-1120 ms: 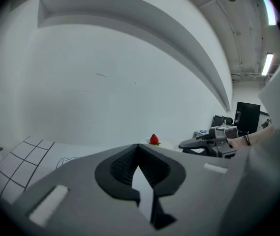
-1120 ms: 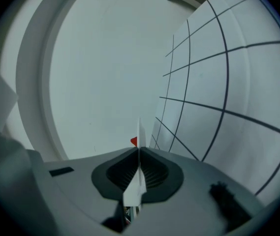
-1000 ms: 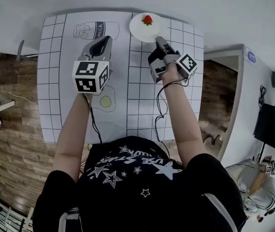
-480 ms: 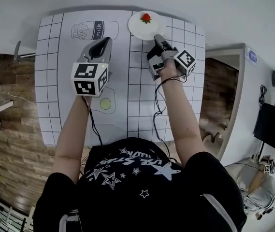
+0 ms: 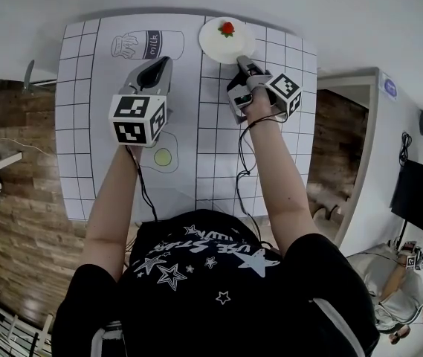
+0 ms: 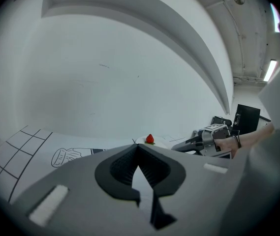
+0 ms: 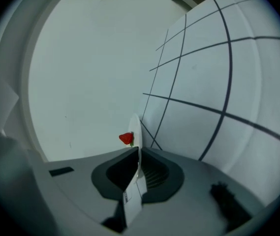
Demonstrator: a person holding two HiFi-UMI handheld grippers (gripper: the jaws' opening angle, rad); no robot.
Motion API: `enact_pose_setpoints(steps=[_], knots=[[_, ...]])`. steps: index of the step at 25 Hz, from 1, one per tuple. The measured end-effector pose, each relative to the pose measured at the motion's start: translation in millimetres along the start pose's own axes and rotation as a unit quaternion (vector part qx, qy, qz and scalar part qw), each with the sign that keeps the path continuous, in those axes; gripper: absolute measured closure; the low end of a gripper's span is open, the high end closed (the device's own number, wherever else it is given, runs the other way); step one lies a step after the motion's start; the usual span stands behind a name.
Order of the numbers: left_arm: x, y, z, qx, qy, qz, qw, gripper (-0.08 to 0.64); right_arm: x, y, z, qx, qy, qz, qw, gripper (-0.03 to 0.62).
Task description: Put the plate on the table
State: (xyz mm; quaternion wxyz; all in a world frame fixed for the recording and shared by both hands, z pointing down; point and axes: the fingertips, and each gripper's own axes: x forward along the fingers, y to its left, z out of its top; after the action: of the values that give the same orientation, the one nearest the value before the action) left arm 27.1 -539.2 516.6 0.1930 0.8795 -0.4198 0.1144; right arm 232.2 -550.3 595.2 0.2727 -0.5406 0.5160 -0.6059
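A white plate [image 5: 223,44] with a red strawberry [image 5: 227,29] on it is at the far edge of the gridded table mat [image 5: 77,125]. My right gripper [image 5: 242,59] is shut on the plate's near rim. In the right gripper view the plate [image 7: 136,128] runs edge-on between the jaws, with the strawberry [image 7: 126,138] on its left face. Whether the plate touches the mat I cannot tell. My left gripper [image 5: 160,65] hovers over the mat left of the plate, shut and holding nothing. Past its tips [image 6: 138,146], the left gripper view shows the strawberry [image 6: 150,139] and the right gripper [image 6: 199,142].
The mat carries a milk bottle drawing [image 5: 146,46] at the far left and a fried egg drawing [image 5: 163,157] nearer me. A white wall rises just behind the table. Wooden floor [image 5: 10,199] lies to the left, and a white cabinet [image 5: 389,125] stands to the right.
Almost nothing differs. The right gripper and the plate have edged slightly farther along the mat; the left gripper has stayed where it was.
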Motion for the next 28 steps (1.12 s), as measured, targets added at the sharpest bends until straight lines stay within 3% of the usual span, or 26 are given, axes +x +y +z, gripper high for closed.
enact_pose_setpoints(steps=[8,12,22,28], knots=[[-3,-3,5,-0.002,-0.004,0.003,1.0000,0.552,-2,-4,2,-0.026,0.006,-0.040,0.999,0.570],[-5,-5,7,-0.001,-0.006,0.004,1.0000,0.552,-1,2,1,-0.030,0.011,-0.032,0.999,0.480],[-15,-12,12,0.005,-0.009,0.003,0.9999,0.552,-12,-5,3,-0.034,0.011,-0.042,0.998,0.457],[-25,-17,19,-0.001,-0.021,0.004,0.9998,0.552,-30,13,0,-0.056,0.014,0.002,0.998,0.459]])
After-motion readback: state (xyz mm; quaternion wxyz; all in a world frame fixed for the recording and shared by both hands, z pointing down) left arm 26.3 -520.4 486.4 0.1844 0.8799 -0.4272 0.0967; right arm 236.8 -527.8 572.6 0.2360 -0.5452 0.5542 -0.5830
